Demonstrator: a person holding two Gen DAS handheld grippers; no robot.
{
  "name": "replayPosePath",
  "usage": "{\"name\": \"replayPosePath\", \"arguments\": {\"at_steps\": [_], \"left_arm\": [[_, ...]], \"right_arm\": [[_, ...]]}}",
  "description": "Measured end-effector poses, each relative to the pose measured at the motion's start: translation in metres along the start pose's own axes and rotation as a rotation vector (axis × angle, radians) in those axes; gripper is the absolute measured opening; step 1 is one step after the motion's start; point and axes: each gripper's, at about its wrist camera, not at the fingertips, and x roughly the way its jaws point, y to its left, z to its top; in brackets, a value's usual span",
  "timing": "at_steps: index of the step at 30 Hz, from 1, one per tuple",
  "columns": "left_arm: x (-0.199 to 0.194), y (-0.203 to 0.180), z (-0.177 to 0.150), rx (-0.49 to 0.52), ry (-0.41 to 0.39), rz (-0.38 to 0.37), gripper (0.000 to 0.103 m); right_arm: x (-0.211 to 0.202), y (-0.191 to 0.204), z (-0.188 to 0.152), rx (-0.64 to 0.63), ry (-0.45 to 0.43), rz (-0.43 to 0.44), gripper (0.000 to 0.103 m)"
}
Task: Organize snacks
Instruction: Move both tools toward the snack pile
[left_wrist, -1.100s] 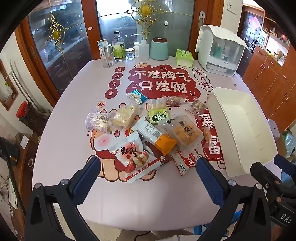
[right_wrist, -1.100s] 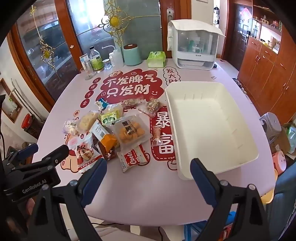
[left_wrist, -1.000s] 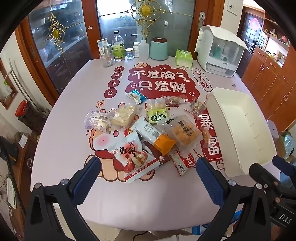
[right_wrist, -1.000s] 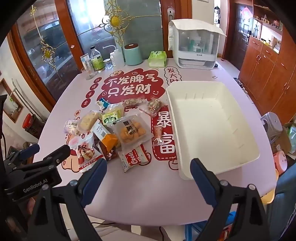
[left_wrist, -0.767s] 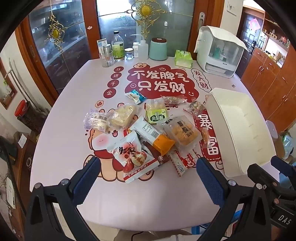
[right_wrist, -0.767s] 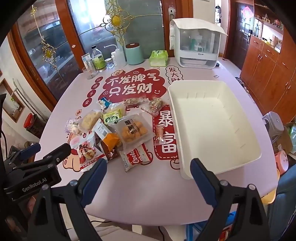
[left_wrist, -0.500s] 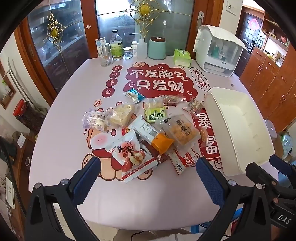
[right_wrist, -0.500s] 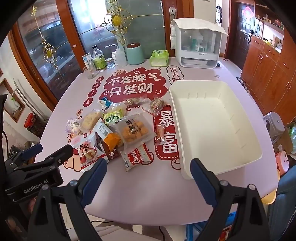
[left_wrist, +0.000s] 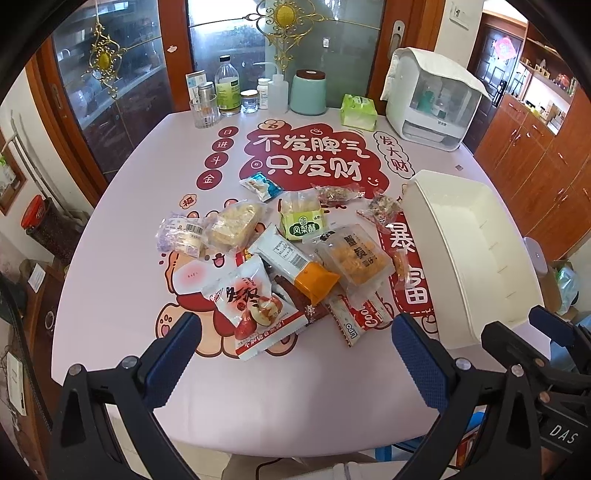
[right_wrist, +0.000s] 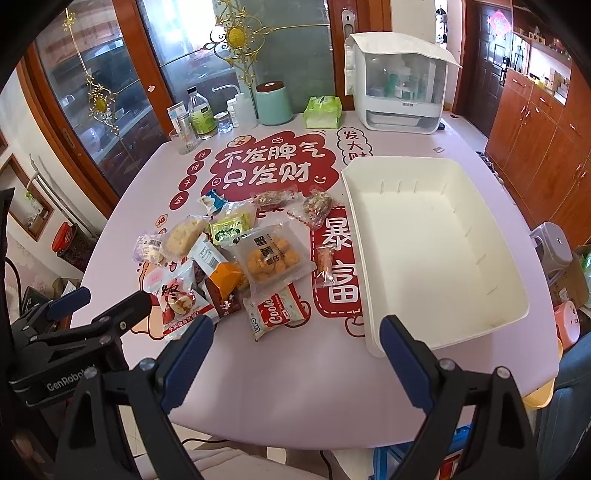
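Both jaws stand wide apart, gripping nothing: the left gripper (left_wrist: 293, 341) and right gripper (right_wrist: 295, 341) hover above the near edge of the pink printed table (right_wrist: 295, 384). Beyond lies a heap of plastic-wrapped snack packets (left_wrist: 288, 254), just left of the empty white rectangular plastic bin (right_wrist: 436, 243).

Your near table edge (right_wrist: 295, 398) lay bare, open passage for both grippers. Ahead, the snack pile (left_wrist: 295, 266) crowded the middle, packets overlapping. The white bin (right_wrist: 436, 251) blocked the right side, its near wall close to the edge. Bottles and jars (left_wrist: 236, 96) lined the far rim.
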Motion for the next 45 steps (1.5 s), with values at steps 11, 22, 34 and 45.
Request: {"name": "replayPosePath", "arguments": {"at_steps": [11, 22, 34, 45], "left_arm": [[-0.001, -0.001, 0.002, 0.005, 0.008, 0.003, 0.102], [0.000, -0.008, 0.009, 0.032, -0.002, 0.027, 0.102], [-0.007, -0.003, 0.016, 0.048, -0.023, 0.063, 0.102], [-0.002, 0.031, 0.028, 0.048, -0.004, 0.082, 0.102]], "right_arm": [[0.002, 0.000, 0.001, 0.001, 0.002, 0.001, 0.092], [0.004, 0.003, 0.003, -0.002, 0.004, 0.009, 0.092], [0.008, 0.008, 0.012, -0.001, 0.004, 0.041, 0.092], [0.015, 0.037, 0.026, -0.013, 0.015, 0.046, 0.092]]}}
